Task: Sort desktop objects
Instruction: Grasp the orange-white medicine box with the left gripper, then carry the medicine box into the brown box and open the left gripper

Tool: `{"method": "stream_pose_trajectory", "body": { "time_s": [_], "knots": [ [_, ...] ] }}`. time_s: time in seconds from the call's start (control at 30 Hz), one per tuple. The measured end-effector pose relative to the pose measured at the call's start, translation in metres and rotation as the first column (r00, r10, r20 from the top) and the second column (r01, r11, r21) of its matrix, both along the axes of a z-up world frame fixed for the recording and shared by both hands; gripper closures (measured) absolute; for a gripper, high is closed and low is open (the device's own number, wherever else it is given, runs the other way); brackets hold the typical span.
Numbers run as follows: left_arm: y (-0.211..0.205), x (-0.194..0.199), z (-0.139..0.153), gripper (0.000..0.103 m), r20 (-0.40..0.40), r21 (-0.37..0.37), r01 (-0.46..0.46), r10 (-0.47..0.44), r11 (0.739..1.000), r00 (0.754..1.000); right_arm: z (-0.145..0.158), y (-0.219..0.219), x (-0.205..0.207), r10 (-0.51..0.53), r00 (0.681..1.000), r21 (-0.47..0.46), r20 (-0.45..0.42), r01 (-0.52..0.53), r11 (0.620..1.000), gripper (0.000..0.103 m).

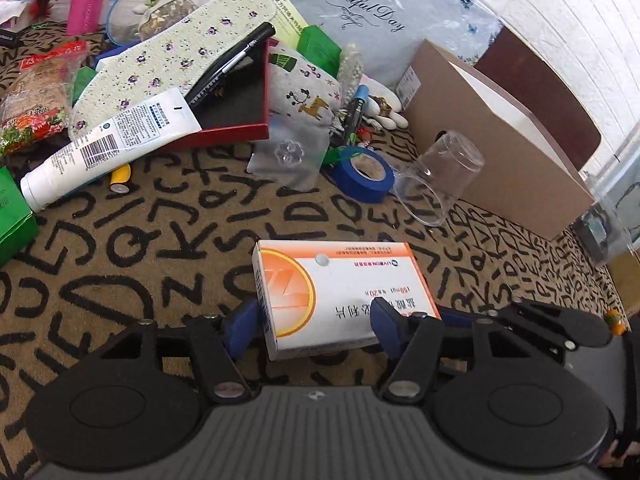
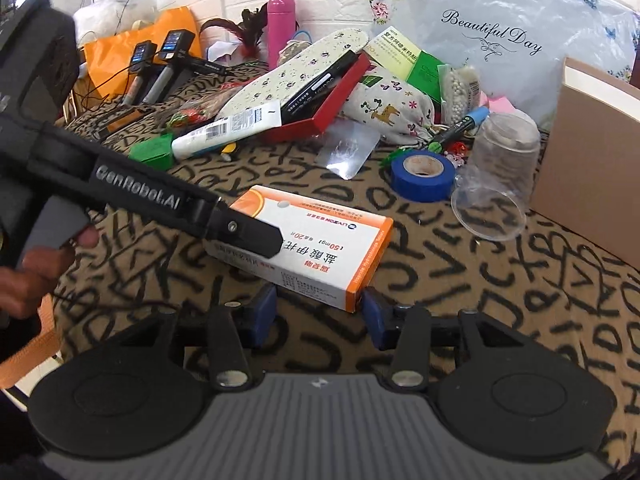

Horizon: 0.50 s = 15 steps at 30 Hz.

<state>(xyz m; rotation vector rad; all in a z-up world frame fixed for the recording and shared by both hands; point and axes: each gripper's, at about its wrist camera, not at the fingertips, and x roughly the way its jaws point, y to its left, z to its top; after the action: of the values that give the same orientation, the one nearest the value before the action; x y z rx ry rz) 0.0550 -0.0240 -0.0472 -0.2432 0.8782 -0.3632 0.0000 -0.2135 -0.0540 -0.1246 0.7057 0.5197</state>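
"livzon" medicine box between tongs

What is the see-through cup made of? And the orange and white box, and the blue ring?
The cup looks like thin clear plastic: you can see the cloth through it. The box seems to be printed cardboard, with sharp folded edges. The blue ring is probably a roll of tape, matte blue around a brownish cardboard core.

- Daylight was bright and even across both my views, with only soft shadows.
- Glare flared off the clear plastic sheet and washed out the white brick wall.
- Fisheye bending curved the edges; corners went black.
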Motion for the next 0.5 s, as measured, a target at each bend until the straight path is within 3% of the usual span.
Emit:
{"method": "stream_pose_trajectory", "body": {
  "time_s": [0.5],
  "knots": [
    [-0.0078, 0.0059, 0.0002, 0.036, 0.001, 0.029, 0.002, -0.002, 1.000, 1.000, -0.0033, 0.0031, 0.0042, -0.009, 0.999, -0.002, 0.031, 0.009, 1.000, 0.048]
  ]
}}
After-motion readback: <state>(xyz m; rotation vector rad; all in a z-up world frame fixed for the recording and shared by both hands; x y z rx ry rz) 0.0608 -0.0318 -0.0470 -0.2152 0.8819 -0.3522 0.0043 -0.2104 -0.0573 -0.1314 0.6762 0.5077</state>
